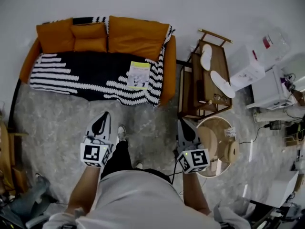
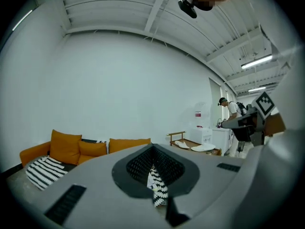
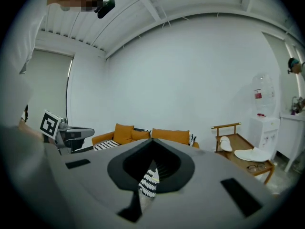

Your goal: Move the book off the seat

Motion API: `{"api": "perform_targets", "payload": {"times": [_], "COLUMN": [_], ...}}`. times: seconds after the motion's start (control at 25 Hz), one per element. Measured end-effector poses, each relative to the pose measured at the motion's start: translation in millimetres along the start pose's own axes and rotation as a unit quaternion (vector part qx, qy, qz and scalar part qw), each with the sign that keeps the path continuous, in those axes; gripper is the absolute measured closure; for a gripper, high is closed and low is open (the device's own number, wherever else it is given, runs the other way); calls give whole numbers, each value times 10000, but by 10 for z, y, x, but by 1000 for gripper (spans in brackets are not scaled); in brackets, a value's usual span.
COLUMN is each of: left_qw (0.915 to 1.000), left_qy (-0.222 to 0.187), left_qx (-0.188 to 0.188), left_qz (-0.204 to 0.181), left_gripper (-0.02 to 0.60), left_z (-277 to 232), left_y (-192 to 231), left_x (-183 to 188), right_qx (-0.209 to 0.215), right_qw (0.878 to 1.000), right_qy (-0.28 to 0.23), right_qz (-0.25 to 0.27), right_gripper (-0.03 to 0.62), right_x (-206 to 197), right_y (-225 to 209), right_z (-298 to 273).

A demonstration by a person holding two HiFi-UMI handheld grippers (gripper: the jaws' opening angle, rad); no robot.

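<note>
A thin book with a yellow-and-white cover (image 1: 139, 74) lies flat on the right part of the orange sofa's seat (image 1: 76, 73), on a black-and-white striped blanket. Both grippers hang over the floor in front of the sofa, well short of the book. My left gripper (image 1: 101, 122) points at the sofa with its jaws together and nothing in them. My right gripper (image 1: 185, 128) is beside it, also shut and empty. In the left gripper view the shut left gripper (image 2: 153, 149) faces the sofa (image 2: 66, 149). In the right gripper view the right gripper (image 3: 151, 144) does the same.
A wooden side table (image 1: 206, 82) holding white slippers stands right of the sofa. Near the right gripper sits a round wooden stool (image 1: 217, 144). White appliances and cables crowd the far right (image 1: 267, 87). A person (image 2: 233, 109) stands at a counter in the left gripper view.
</note>
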State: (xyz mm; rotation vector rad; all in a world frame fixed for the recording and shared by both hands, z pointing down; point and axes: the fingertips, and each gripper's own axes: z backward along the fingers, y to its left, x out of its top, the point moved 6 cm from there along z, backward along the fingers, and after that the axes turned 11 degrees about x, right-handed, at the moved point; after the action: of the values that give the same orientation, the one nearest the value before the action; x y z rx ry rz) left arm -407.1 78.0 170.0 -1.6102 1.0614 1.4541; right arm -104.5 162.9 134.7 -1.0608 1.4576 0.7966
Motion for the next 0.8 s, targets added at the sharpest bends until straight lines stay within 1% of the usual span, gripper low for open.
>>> {"api": "perform_targets", "payload": {"times": [0.16,0.28,0.4,0.52,0.64,0.8], "left_qw": [9999,9997,9993,9987,9978,9963], "left_qy": [85,63,81,215,342,467], "left_qx": [-72,-216,-314,-379,-493,-667], "left_qz": [97,108,163,260,267,291], "left_gripper": [565,565,565,565,565,565], "left_z": [-704,-1162,-1526,-1772,-1975,-2219], "left_y": [376,587,788,945,1048,1047], "left_x": [108,225,286,249,212,184], "right_qx": [140,117,114,79,-33,-257], "right_qw": [9999,9998,9997,9998,9999,9995], "right_qy": [53,-19,15,86,123,160], "right_qz": [84,163,200,139,67,-68], "right_gripper": [574,574,574,574,574,574], "right_x": [326,586,716,736,726,694], "right_y": [-159,-282,-340,-363,-393,-524], "right_z": [-750,-1245,-1660,-1917,-2069,-2138]}}
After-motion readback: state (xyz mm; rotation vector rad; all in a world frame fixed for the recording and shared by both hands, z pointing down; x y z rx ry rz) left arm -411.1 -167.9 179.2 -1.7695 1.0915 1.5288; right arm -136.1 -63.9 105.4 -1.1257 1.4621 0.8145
